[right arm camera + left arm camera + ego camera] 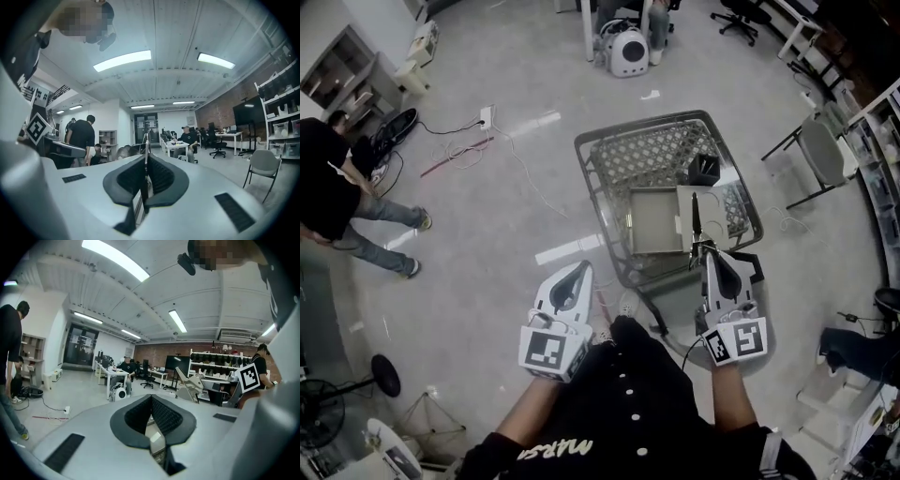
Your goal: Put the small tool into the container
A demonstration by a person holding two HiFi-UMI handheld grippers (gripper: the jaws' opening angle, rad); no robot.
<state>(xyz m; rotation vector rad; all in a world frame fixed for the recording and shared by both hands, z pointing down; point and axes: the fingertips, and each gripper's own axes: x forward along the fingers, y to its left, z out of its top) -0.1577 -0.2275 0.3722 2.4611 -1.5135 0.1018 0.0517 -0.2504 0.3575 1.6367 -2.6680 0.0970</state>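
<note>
My right gripper (705, 247) (146, 158) is shut on a slim dark tool (696, 217), whose thin shaft (146, 140) sticks out past the jaw tips. In the head view the tool hangs over the near end of a wire shopping cart (600, 178). It is above the edge between a grey tray-like container (652, 223) and a pale box (711, 208) inside the cart. My left gripper (580, 269) (151, 398) is to the left of the cart's near corner, its pads meeting at the tips with nothing between them.
A small black box (704, 169) sits deeper in the cart. A person (333, 187) stands at the left by cables and a power strip (486, 117). A grey chair (821, 152) is to the right, a white rounded device (628, 52) beyond the cart.
</note>
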